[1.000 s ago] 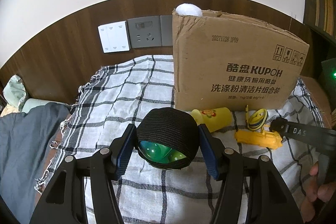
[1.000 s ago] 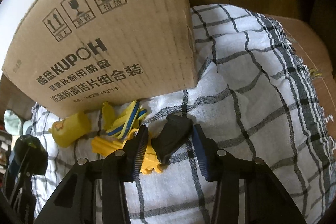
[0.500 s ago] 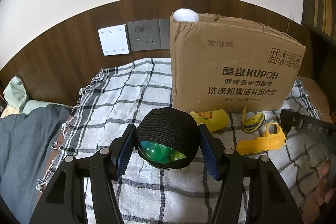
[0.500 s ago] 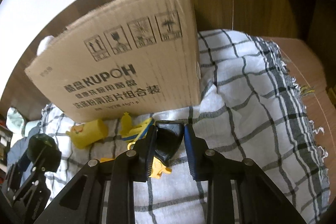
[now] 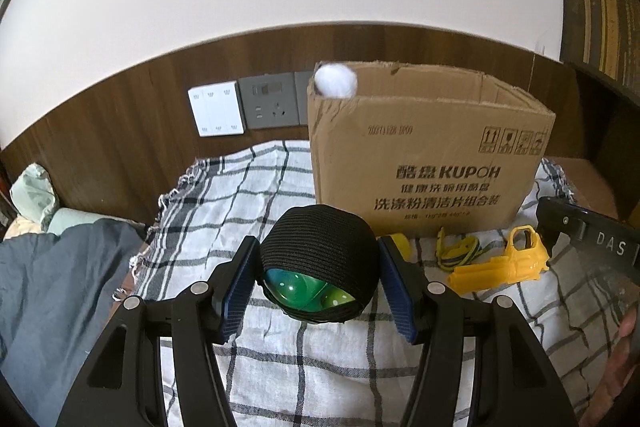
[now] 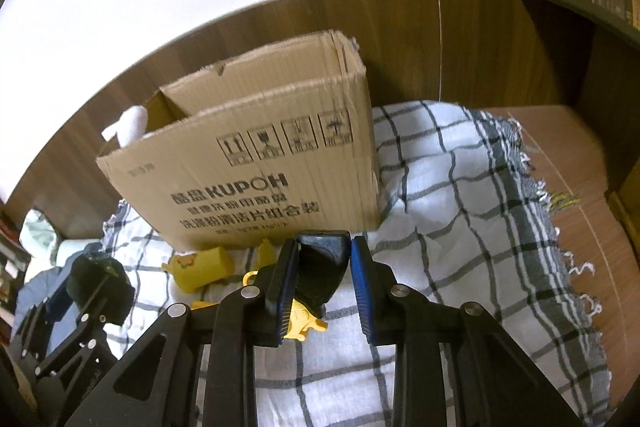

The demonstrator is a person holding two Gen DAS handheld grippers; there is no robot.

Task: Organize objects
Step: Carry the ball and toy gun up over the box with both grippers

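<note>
My left gripper [image 5: 318, 277] is shut on a round bundle: a green ball wrapped in black knit fabric [image 5: 318, 253], held above the checked cloth [image 5: 248, 187]. My right gripper [image 6: 324, 279] is shut on a small black wedge-shaped piece [image 6: 322, 267], lifted off the cloth. An open cardboard box [image 5: 428, 163] stands at the back, a white fluffy ball [image 5: 335, 79] at its left corner. In front of the box lie a yellow toy gun [image 5: 504, 265], a yellow cup [image 6: 202, 267] and a yellow-and-blue strap [image 5: 460, 251].
A wood-panelled wall with switch and socket plates [image 5: 246, 107] runs behind the box. Dark blue bedding [image 5: 52, 287] lies left of the cloth. The bare wooden top [image 6: 560, 187] shows at the cloth's fringed right edge. A hand [image 5: 620, 359] holds the right gripper.
The right gripper closed on the black piece and lifted it off the cloth. Both grippers rose, so the box's open top now shows. The left gripper kept its hold on the bundle.
</note>
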